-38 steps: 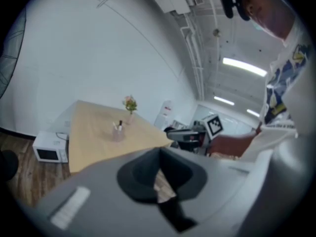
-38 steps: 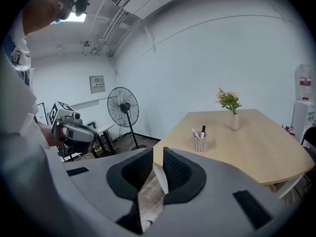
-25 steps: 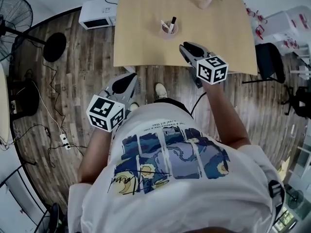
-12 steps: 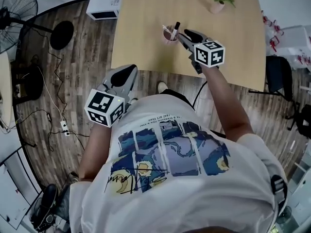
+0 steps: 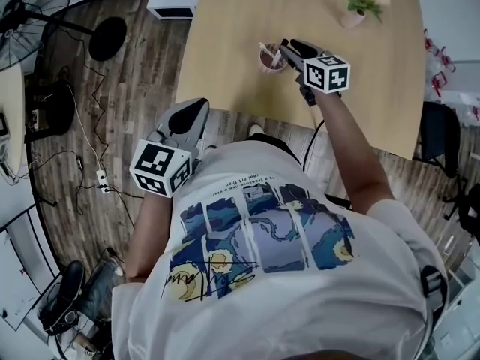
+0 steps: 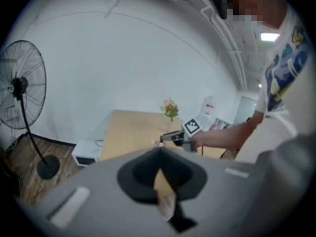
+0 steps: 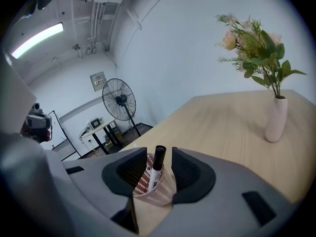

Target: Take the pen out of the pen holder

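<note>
A pinkish mesh pen holder [image 7: 157, 190] stands on the light wooden table [image 5: 232, 21], near its front edge. In it a pen [image 7: 157, 168] with a black cap stands upright. My right gripper [image 7: 159, 154] is at the holder, and its jaws are opening, one on each side of the pen's cap without pressing it. In the head view the right gripper [image 5: 287, 46] reaches the pen holder [image 5: 270, 62] from the right. My left gripper [image 5: 199, 109] hangs shut and empty over the floor, short of the table's edge. The left gripper view shows those closed jaws of the left gripper [image 6: 159, 154].
A pale vase of flowers [image 5: 352, 15] stands at the table's far right, also visible as the vase [image 7: 275, 118]. On the floor left of the table are a white box [image 5: 172, 4], a fan's base [image 5: 109, 37] and cables. A dark chair [image 5: 439, 130] is at the right.
My right gripper has moved forward and down over the table to the pen holder, and its jaws have spread. The left gripper has shifted slightly forward.
</note>
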Motion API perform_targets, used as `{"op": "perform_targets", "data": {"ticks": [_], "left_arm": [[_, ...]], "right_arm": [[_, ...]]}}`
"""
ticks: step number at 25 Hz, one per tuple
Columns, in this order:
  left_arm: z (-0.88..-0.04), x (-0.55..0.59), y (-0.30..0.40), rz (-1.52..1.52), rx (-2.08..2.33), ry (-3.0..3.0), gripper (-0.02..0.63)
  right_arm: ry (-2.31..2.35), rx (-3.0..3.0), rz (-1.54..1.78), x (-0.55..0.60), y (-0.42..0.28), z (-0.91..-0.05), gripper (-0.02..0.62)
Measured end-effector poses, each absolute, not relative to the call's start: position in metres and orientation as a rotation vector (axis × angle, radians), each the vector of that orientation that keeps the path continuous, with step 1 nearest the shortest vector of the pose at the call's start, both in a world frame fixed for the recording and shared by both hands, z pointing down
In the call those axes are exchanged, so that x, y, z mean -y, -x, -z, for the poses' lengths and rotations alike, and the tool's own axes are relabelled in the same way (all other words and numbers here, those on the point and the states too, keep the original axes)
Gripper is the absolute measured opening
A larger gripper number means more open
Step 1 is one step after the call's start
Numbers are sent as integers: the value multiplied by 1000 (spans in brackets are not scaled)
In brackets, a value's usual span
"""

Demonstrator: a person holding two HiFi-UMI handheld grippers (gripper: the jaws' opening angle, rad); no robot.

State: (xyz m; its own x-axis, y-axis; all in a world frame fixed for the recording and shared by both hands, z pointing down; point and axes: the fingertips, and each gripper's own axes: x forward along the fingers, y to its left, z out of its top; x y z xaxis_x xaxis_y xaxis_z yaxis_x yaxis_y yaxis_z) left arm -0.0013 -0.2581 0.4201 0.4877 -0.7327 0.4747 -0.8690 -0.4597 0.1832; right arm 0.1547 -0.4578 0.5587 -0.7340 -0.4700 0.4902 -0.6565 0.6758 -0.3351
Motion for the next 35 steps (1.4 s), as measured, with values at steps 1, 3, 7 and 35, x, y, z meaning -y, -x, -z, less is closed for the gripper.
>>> {"op": "perform_targets", "data": {"ticks": [1, 3, 7, 35], "left_arm": [[-420, 258, 2, -467, 1342, -2328, 8], [-421, 259, 3, -470, 1354, -2315, 8], [-420, 262, 0, -469, 1355, -2316, 8], [-420, 235, 33, -390, 1228, -2394, 8]], "right_arm": [[-875, 2530, -718, 459, -152, -560, 138], [-859, 2531, -727, 460, -147, -564, 138], [-856, 2522, -682, 462, -144, -564, 122], [-1046, 2597, -456, 436, -144, -481, 57]]}}
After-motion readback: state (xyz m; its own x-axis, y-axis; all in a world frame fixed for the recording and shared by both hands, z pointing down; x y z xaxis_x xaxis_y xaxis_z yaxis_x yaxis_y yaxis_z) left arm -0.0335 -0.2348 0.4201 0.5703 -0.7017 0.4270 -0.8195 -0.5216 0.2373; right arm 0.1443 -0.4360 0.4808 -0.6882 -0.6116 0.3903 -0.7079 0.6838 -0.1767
